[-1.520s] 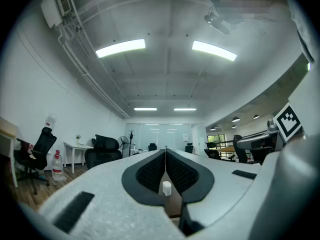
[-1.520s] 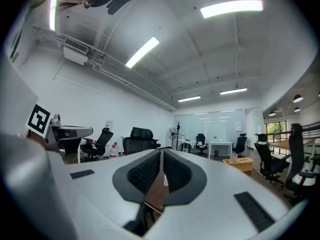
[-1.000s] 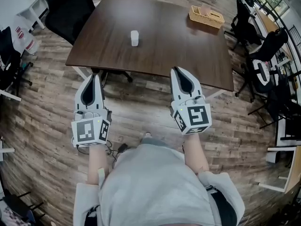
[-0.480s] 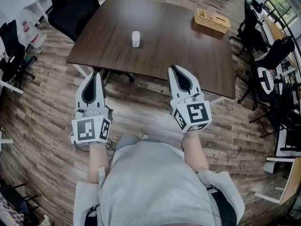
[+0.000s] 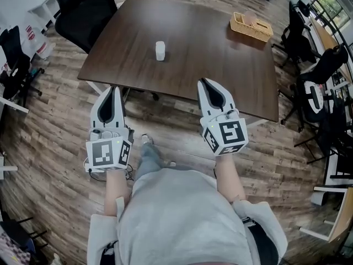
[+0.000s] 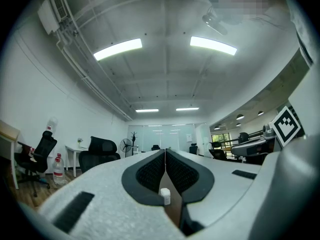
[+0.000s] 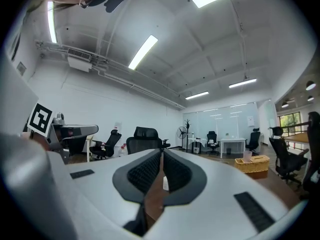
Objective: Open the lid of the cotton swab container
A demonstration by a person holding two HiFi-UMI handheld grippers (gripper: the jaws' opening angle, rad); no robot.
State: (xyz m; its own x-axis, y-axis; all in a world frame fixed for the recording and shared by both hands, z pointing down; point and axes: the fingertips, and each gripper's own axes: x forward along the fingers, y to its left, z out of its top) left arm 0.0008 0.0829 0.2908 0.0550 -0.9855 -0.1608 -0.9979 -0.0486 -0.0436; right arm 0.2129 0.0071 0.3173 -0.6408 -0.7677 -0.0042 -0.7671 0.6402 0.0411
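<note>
A small white cotton swab container (image 5: 160, 51) stands upright on the dark brown table (image 5: 220, 54), left of its middle, with its lid on. Both grippers hang over the wooden floor on the near side of the table and point toward it. My left gripper (image 5: 111, 91) is shut and empty, just short of the table's near left edge. My right gripper (image 5: 207, 85) is shut and empty, its tips at the near edge. The container shows as a small white shape between the jaws in the left gripper view (image 6: 164, 195) and the right gripper view (image 7: 165, 183).
A wicker basket (image 5: 251, 26) with something pink in it sits at the table's far right corner. A black office chair (image 5: 83, 12) stands left of the table, and more chairs (image 5: 314, 87) stand at the right. My leg and shoe (image 5: 146, 142) show on the floor below.
The table and container have drifted slightly nearer and lower in the head view. A leg and shoe have come forward on the floor. Both grippers stay shut.
</note>
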